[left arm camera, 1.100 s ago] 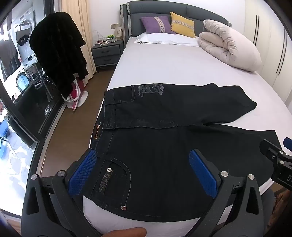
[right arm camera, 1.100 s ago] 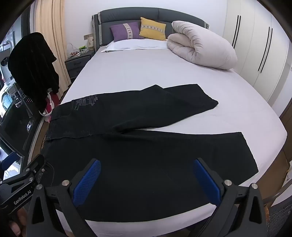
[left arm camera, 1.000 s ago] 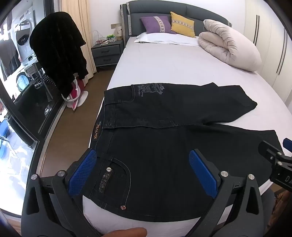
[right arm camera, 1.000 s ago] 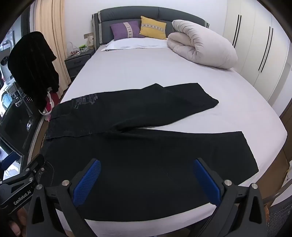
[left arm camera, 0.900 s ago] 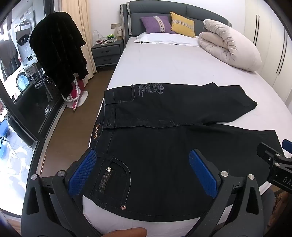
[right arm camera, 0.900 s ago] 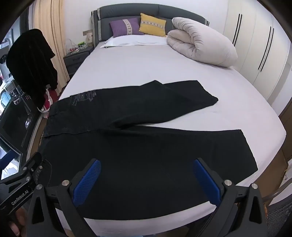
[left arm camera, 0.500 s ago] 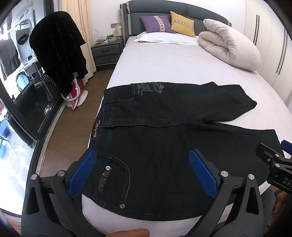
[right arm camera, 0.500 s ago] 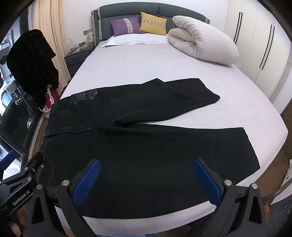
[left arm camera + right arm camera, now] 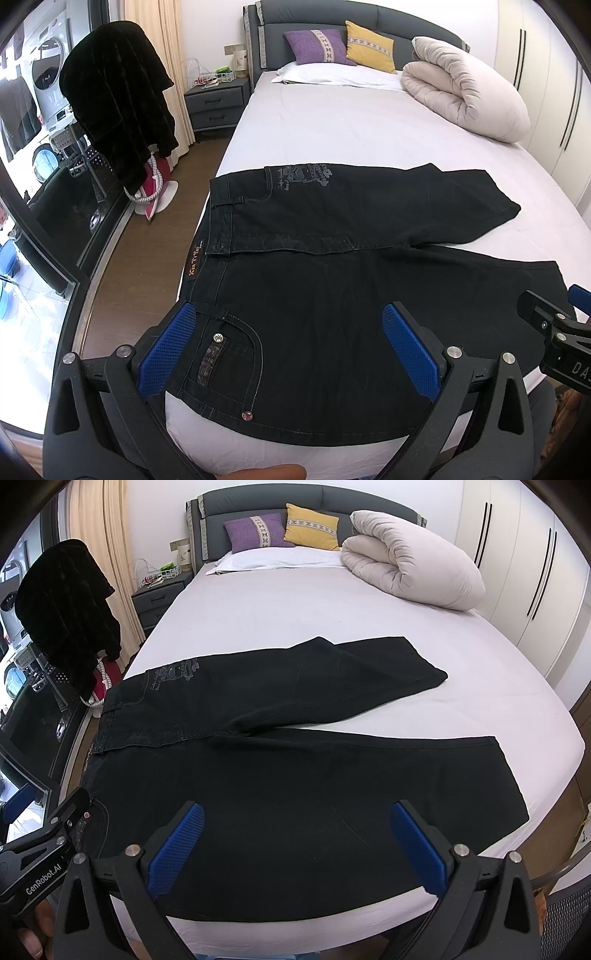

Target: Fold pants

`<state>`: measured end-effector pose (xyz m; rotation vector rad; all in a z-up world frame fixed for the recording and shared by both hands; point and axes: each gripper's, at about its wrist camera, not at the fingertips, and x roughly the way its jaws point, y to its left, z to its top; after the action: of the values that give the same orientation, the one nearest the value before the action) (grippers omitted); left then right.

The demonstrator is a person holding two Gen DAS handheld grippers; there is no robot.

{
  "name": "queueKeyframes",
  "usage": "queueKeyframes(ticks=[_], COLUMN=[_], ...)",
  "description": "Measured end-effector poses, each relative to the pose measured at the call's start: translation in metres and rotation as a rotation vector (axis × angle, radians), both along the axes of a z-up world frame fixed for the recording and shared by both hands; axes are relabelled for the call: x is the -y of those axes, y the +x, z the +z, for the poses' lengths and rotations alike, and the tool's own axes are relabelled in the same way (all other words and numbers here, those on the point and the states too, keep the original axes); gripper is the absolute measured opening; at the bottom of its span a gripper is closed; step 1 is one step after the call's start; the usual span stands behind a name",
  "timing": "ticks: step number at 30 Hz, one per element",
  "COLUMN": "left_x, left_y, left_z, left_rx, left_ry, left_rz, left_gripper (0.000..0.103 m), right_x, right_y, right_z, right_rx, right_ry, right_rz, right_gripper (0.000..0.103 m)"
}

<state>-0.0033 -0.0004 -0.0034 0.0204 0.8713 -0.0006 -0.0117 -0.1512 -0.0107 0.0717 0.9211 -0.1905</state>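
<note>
Black jeans (image 9: 332, 288) (image 9: 295, 775) lie flat on the white bed (image 9: 351, 125) (image 9: 295, 602), waist at the left edge, legs spread apart toward the right. A back pocket (image 9: 225, 354) with a rivet shows near the waist. My left gripper (image 9: 291, 350) hovers open over the waist end, blue pads on either side of the pocket area, holding nothing. My right gripper (image 9: 295, 845) hovers open over the near leg, nothing between its fingers. Each gripper's body shows at the edge of the other's view.
A rolled beige duvet (image 9: 469, 88) (image 9: 410, 561) and purple and yellow pillows (image 9: 284, 528) lie at the bed's head. A black garment (image 9: 118, 114) hangs left of the bed over wooden floor, beside a nightstand (image 9: 216, 103). Wardrobe doors (image 9: 535, 565) line the right.
Both grippers have drifted slightly; the jeans sit a touch lower and nearer in the views. Nothing was grasped and the jeans have not moved on the bed.
</note>
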Motion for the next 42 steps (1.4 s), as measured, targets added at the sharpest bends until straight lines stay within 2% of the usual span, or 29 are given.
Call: queueKeyframes(ticks=[42], left_x=[0.0001], left_y=[0.0004], left_z=[-0.0015], left_rx=[-0.005], left_ry=[-0.001], left_rz=[0.000], left_gripper=[0.103], right_x=[-0.0006], right_y=[0.0012], right_z=[-0.0007], right_rx=[-0.002], right_ry=[0.001], right_rz=[0.000], right_gripper=[0.103])
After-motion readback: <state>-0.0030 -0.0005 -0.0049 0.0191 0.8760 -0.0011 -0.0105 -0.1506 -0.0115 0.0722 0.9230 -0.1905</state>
